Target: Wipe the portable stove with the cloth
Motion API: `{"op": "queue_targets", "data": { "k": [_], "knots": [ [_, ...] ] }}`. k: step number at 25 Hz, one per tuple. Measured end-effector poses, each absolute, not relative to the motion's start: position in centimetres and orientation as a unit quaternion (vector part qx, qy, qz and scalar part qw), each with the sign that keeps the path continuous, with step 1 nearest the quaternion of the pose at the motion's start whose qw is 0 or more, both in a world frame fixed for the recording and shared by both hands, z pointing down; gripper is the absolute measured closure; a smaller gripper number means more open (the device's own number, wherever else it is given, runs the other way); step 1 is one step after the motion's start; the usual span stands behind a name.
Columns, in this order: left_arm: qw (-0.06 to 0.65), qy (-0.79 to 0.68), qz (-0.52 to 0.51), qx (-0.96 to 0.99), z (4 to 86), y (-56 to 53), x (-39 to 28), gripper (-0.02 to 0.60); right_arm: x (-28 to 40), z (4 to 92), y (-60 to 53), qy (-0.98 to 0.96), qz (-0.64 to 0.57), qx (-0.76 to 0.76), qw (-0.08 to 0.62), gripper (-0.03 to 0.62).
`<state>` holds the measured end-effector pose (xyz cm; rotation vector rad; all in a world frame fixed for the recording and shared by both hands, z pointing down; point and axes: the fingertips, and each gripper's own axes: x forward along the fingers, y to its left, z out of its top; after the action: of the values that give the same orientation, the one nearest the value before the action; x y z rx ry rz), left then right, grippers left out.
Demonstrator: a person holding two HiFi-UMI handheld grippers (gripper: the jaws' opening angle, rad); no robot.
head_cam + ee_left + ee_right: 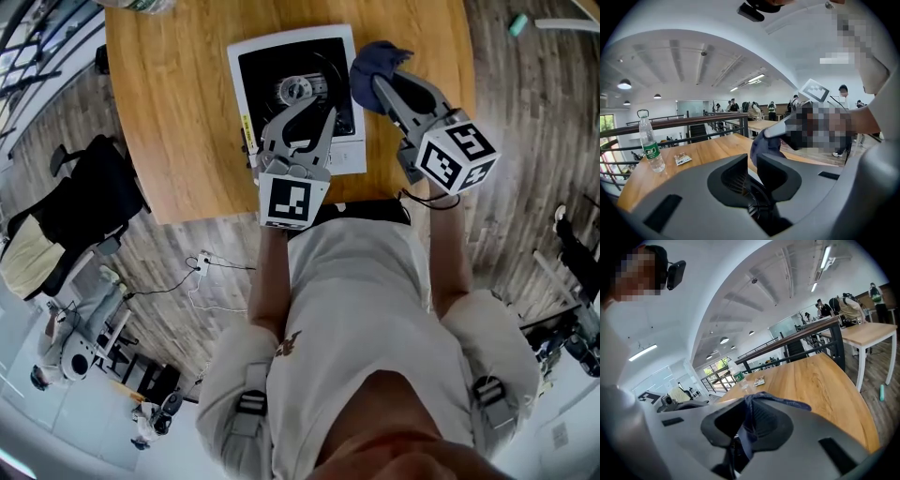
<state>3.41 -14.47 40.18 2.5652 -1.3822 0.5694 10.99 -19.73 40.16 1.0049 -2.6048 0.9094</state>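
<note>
On the round wooden desk (pixel 178 112), the white, black-topped portable stove (pixel 272 70) seems mostly unwiped. The right tongs (pixel 380 86) pinch the dark blue cloth (pixel 373 64) at its right edge, while the left tongs (pixel 307 101), narrow and empty, hover above.

Setting: open-plan workspace, office or lab type. Evidence: wooden table (pixel 178 112), metal railing (pixel 693 121), strip ceiling lights (pixel 757 78), further tables (pixel 872 332) with standing people (pixel 772 110), wood-plank floor (pixel 525 103), robot hardware (pixel 70 356).
</note>
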Motion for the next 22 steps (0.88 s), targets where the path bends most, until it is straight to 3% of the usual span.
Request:
{"op": "queue_targets", "data": {
  "k": [7, 22],
  "knots": [
    [0.090, -0.484, 0.192, 0.849, 40.6, -16.5, 3.0, 0.549, 10.2, 40.6, -23.3, -0.896, 0.260, 0.338, 0.125, 0.540],
    [0.114, -0.503, 0.187, 0.836, 42.4, -20.3, 2.9, 0.551, 8.8, 44.1, -28.9, -0.900, 0.174, 0.360, 0.176, 0.540]
  ]
}}
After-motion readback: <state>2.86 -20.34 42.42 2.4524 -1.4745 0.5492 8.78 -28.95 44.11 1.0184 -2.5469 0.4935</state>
